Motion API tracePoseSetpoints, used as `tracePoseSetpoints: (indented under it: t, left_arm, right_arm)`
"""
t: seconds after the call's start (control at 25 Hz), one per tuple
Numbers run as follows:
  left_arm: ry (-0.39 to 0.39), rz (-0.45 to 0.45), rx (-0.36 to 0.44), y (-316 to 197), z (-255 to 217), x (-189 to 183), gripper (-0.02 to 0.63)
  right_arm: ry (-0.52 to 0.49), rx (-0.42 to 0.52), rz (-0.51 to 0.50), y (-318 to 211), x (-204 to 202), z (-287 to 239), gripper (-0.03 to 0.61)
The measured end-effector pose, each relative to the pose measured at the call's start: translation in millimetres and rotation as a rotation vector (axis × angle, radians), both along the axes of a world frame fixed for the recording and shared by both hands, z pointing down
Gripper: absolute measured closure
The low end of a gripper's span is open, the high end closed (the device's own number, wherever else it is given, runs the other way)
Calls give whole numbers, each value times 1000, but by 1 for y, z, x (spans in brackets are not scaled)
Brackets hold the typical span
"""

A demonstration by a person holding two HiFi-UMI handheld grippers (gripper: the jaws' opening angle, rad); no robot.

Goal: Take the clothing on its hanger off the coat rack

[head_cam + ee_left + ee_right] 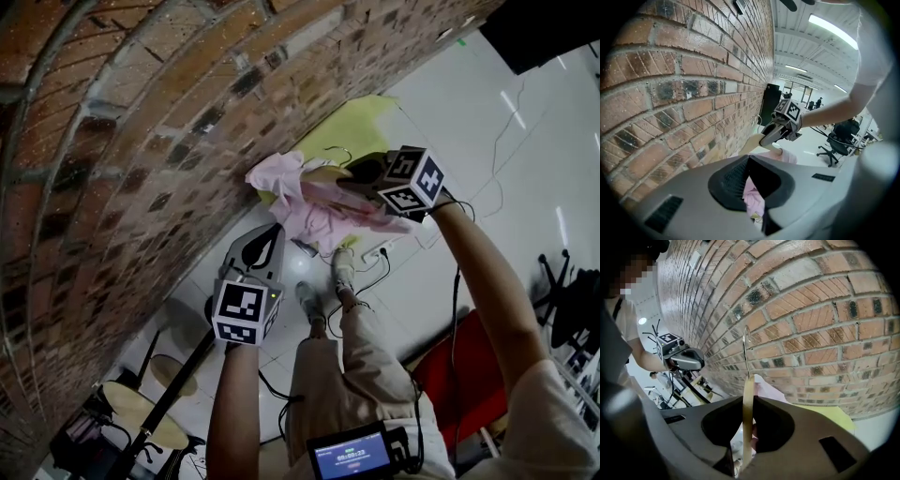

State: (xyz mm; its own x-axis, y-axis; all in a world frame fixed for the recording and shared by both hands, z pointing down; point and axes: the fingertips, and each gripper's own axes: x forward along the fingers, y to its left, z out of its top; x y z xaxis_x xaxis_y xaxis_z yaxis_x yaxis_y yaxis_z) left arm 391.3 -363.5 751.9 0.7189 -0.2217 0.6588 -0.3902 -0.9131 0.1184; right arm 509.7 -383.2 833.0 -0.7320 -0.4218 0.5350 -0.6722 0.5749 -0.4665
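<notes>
Both grippers are out in front of me, low by the brick wall (122, 141). My right gripper (751, 399) is pressed shut on the wooden hanger (747, 423). The bar runs edge-on between the jaws, and its wire hook (746, 348) sticks up free in the air, not caught on anything. The pink clothing (305, 202) is bunched around that hanger, hanging just past the right jaws and above the floor (487, 122), so it's off the rack and in my grip. My left gripper (749, 158) sits a bit lower and nearer to me. Its tips are closed together and some pink fabric shows in the opening behind them, but I honestly can't tell if it's actually nipping the cloth or if the cloth just hangs there. Further out, past the pink bundle, a yellow-green cloth (361, 127) lies flat on the floor against the foot of the wall. Way off down the room there's a black office chair (839, 140).
</notes>
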Motion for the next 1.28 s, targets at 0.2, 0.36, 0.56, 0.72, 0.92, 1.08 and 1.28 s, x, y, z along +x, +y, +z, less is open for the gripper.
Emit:
tracePoseSetpoints:
  t: [0.2,0.36,0.56,0.72,0.92,1.08,1.28]
  left_arm:
    - [-22,-13,-16,1,17,-6,630]
    - [-27,-18,-17,1,29,-10,630]
    - [-37,-17,-25,2,45,-10,630]
    - [-43,-12,-32,6,56,-7,630]
    - [-56,4,-46,9,75,-1,630]
    - [-62,11,-56,9,85,3,630]
    - [-68,27,-71,11,96,13,630]
  right_arm:
    - [4,-17,-25,-5,-4,19,545]
    - [-6,-34,-29,-5,-9,33,545]
    - [-23,-48,-36,-4,-13,48,546]
    - [-35,-61,-24,-3,-14,60,546]
    - [-46,-79,6,-4,-10,78,546]
    - [-59,-93,21,-5,-11,90,546]
    - [-73,-116,25,-6,-11,103,546]
